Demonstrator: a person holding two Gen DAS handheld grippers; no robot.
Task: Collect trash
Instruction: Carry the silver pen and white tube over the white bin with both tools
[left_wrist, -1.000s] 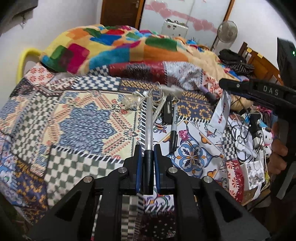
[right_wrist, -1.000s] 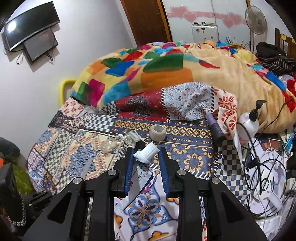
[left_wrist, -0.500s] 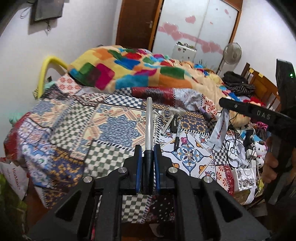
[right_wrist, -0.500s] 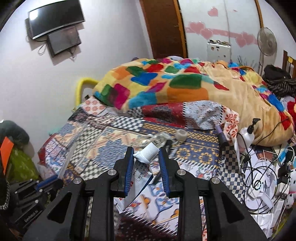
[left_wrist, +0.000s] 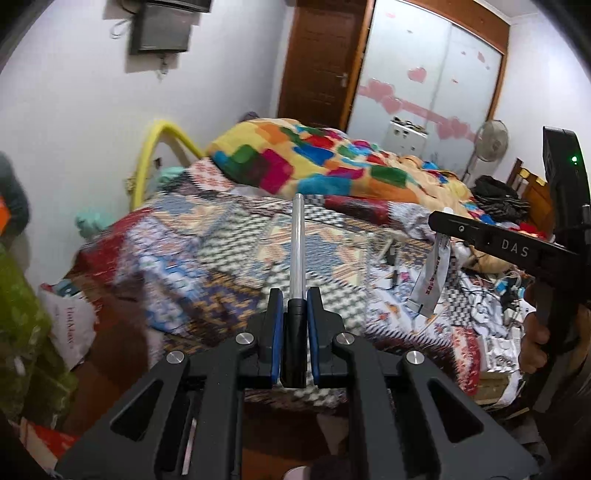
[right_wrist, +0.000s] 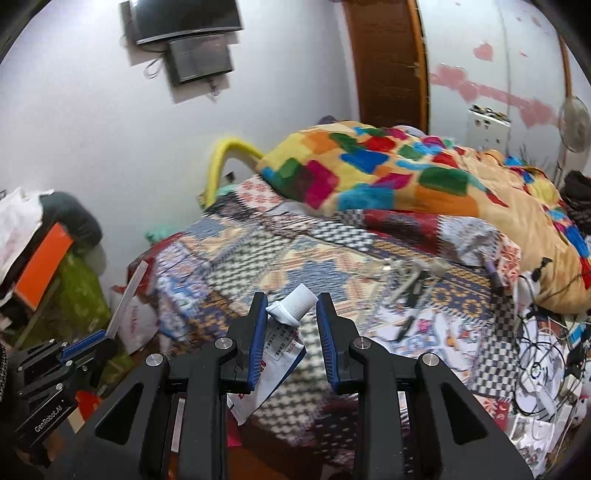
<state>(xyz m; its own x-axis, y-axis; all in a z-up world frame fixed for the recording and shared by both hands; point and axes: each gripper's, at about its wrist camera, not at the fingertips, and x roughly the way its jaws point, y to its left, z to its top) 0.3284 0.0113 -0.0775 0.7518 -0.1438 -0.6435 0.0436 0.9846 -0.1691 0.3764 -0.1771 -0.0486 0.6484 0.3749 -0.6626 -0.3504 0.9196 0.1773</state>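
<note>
Left wrist view shows the left gripper clamped on a pen at frame centre, the right gripper pinching a squeezed tube, both seemingly bound for disposal, while clutter remains on the bed at right.

Two grippers: left gripper, right gripper. One pen, one tube above bed. One fan beyond bed.
</note>
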